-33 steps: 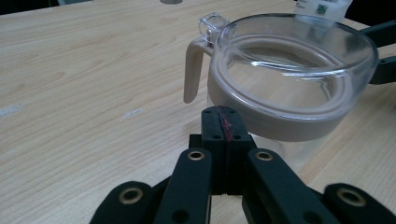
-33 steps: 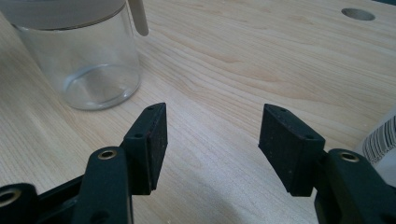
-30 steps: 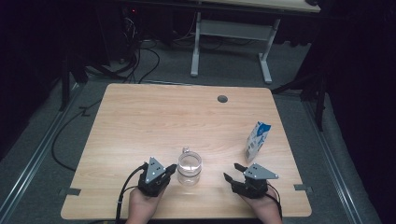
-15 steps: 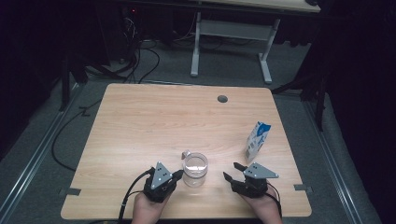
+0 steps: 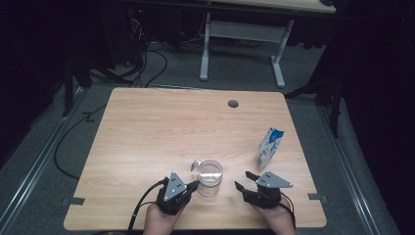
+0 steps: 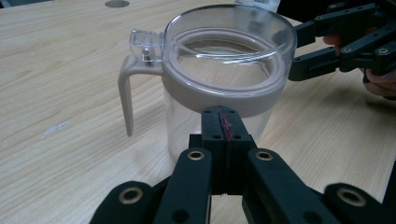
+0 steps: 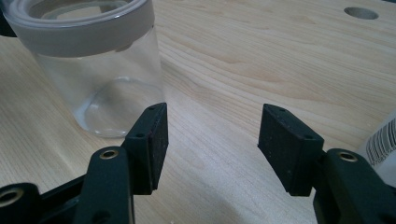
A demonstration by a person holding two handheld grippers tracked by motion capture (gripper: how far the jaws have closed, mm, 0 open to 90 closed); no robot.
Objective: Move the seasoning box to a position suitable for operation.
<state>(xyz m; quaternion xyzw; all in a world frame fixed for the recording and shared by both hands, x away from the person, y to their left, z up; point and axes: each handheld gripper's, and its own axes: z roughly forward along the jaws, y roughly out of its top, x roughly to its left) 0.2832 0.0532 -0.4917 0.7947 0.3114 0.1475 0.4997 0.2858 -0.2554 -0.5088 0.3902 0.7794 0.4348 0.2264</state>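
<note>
A clear jar with a grey collar and a grey handle stands upright near the table's front edge. My left gripper is shut, and its closed tip rests against the grey collar of the jar, with nothing between the jaws. To the right of the jar my right gripper stands open and points toward it. In the right gripper view the jar is ahead and left of that gripper, apart from its pads, with bare wood between them.
A blue and white carton stands upright on the wooden table behind my right hand, and its edge shows beside the right jaw. A round cable hole lies at the far side.
My left gripper has shifted a little to the right against the jar, and the jar has slid slightly right with it. The right gripper has stayed in place.
</note>
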